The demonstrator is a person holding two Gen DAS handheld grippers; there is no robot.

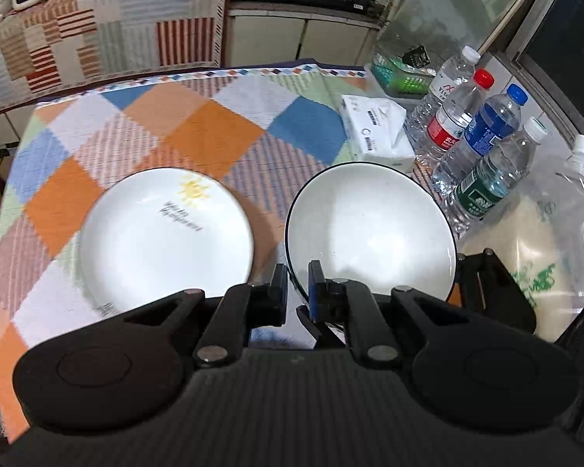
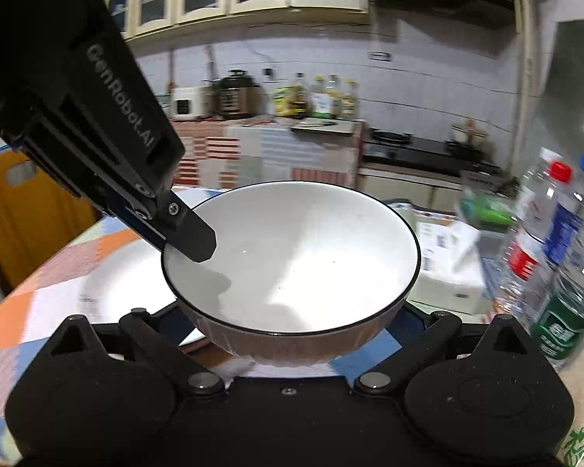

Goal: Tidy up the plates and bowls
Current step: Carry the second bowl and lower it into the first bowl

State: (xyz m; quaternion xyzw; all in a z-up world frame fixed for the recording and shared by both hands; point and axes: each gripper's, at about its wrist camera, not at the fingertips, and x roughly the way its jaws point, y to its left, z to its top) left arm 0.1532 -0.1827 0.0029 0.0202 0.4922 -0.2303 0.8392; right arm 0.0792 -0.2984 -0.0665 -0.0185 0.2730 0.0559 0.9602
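Note:
A white bowl [image 1: 373,229] with a dark rim is held above the checked tablecloth. My left gripper [image 1: 295,284] is shut on the bowl's near-left rim. In the right wrist view its finger [image 2: 192,239] reaches inside the bowl [image 2: 292,253]. A white plate [image 1: 163,233] with a yellow sun print lies flat on the cloth to the left of the bowl; it also shows in the right wrist view [image 2: 128,284]. My right gripper [image 2: 292,334] is wide open, its fingers hidden behind the bowl, which sits between its arms.
Several water bottles [image 1: 482,148] stand at the table's right side, with a tissue pack [image 1: 377,128] and a green basket [image 1: 401,74] behind. A large clear jug [image 1: 564,225] is at the far right. A covered counter [image 1: 97,35] and a stove lie beyond.

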